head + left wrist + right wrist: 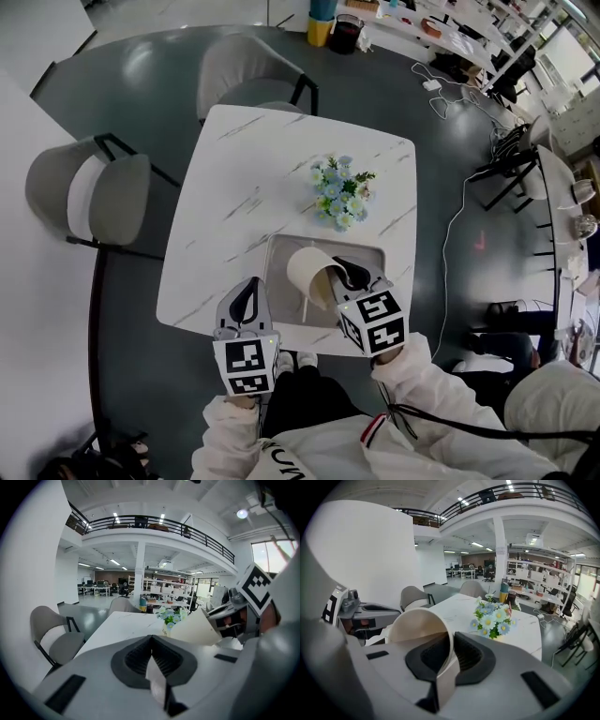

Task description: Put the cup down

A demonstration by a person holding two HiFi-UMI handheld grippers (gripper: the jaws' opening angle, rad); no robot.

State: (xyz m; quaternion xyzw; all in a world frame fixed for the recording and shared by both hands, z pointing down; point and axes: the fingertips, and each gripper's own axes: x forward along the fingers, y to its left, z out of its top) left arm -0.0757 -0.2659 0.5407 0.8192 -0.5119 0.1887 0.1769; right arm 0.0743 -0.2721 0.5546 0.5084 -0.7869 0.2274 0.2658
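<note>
Cup (309, 270) held by the right gripper (343, 277) at lower centre of the head view, over the grey tray (373, 253), which sits at the near edge of the white table (244, 178). The right gripper view confirms the hold: jaws narrow, pinching the cup wall at the rim, one pad inside the mouth and one outside. The cup is tilted well off upright, its mouth turned toward the upper left of the frame. Whether its lower edge touches the tray cannot be told from these views.

Second unit, the left gripper (249, 285), hangs just left of the tray at the table's edge. Its own view shows the jaws closed together with nothing between them. Above the tray in the frame stands the flower bunch (339, 192), apart from the cup.

Assessment: the step in hand is the set-down, not yet completed. Recommended practice:
- Rotate the wrist to bring the cup base level before lowering; a release at the present tilt would likely let it roll or tip.
- Lower until the base bears flat on the tray floor, inside the rim.
- Open the jaws only then, and lift the inner pad straight up out of the mouth so the thin wall is not dragged.

The wall looks light and paper-like; any sideways pull on withdrawal could topple the cup
</note>
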